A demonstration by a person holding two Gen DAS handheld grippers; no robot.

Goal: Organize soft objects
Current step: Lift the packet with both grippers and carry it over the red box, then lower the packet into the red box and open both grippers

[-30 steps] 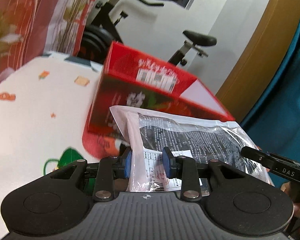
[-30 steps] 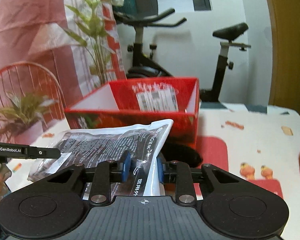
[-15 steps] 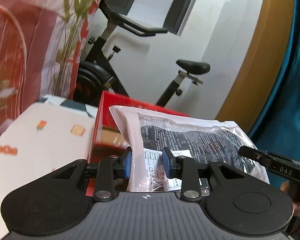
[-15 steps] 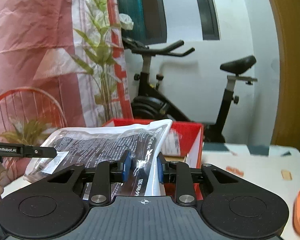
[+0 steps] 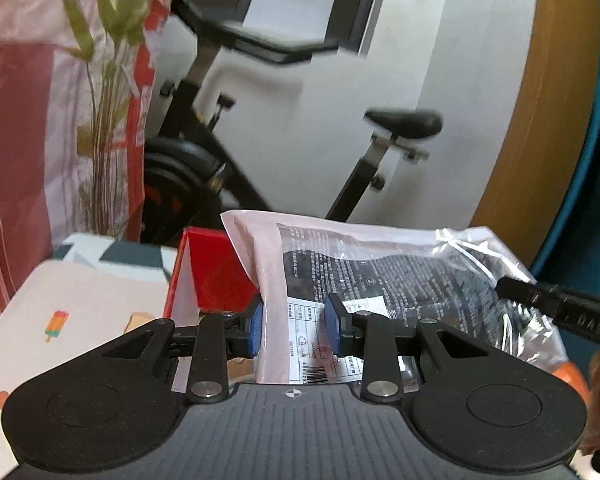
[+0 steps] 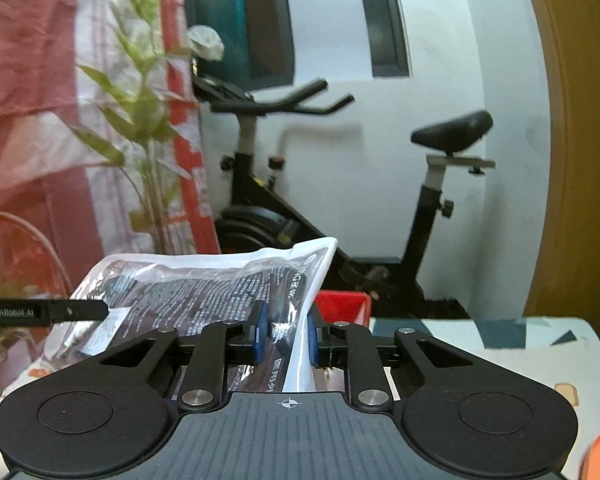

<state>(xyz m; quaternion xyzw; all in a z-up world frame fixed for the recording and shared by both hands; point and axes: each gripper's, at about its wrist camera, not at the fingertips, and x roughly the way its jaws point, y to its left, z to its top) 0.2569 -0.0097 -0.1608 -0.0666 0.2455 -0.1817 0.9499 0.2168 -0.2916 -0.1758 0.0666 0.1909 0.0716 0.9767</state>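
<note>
Sealed plastic packet (image 5: pixel 380 280) held in the air above the red box (image 5: pixel 216 276) near the table's far edge. Left gripper (image 5: pixel 294 330) clamps one end; right gripper (image 6: pixel 285 332), jaws closing, pinches the other. The slick film may slip if the grippers pull apart.

ahead of the claws: open red cardboard box (image 5: pixel 216 276) stands just past the held clear plastic packet (image 5: pixel 380 276)
beyond the box: black exercise bike (image 6: pixel 284 200) blocks the white wall
left claw's left: bare patterned tablecloth (image 5: pixel 80 312), free room
</note>
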